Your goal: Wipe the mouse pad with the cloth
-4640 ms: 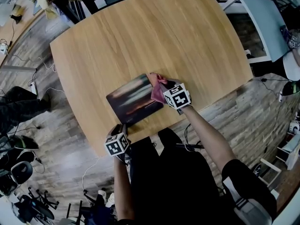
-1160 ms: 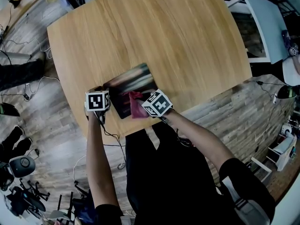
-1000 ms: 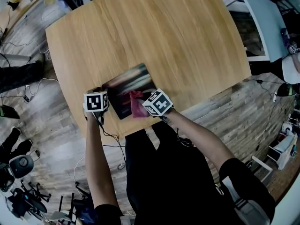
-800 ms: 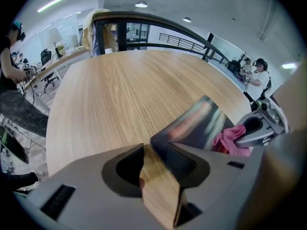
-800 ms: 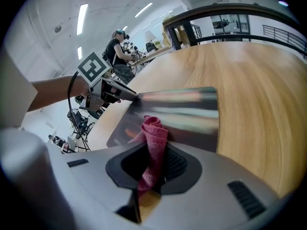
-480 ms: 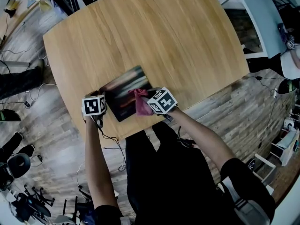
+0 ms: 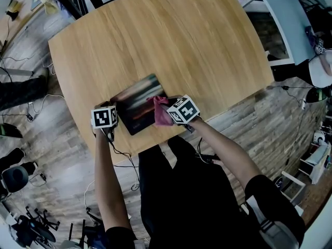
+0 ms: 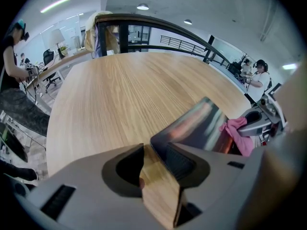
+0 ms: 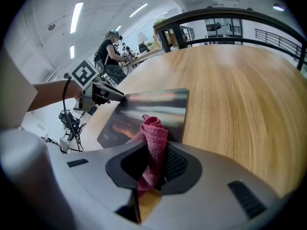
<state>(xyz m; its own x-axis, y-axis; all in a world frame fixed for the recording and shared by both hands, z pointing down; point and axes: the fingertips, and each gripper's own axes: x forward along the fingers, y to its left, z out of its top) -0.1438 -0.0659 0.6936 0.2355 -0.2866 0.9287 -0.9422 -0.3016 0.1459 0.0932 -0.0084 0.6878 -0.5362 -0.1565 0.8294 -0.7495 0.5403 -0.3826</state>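
Observation:
A dark mouse pad (image 7: pixel 136 104) with coloured streaks lies near the front edge of the round wooden table (image 7: pixel 171 40). My left gripper (image 7: pixel 115 108) is at the pad's left corner, shut on that corner (image 8: pixel 158 140). My right gripper (image 7: pixel 167 113) is over the pad's near right part, shut on a pink cloth (image 7: pixel 161 111). In the right gripper view the cloth (image 9: pixel 154 133) hangs bunched between the jaws of the right gripper (image 9: pixel 153 162) and touches the pad (image 9: pixel 148 104). In the left gripper view the cloth (image 8: pixel 237 131) rests on the pad (image 8: pixel 196 126) in front of the left gripper (image 8: pixel 153 150).
The table's front edge (image 7: pixel 155 141) runs just behind both grippers. A white desk (image 7: pixel 290 19) stands beyond the table at the right. Cables and chairs (image 7: pixel 15 175) lie on the floor at the left. People (image 9: pixel 109 51) stand in the background.
My right gripper has slid the cloth to the right across the pad, toward its near right edge. The left gripper has stayed at the pad's left corner.

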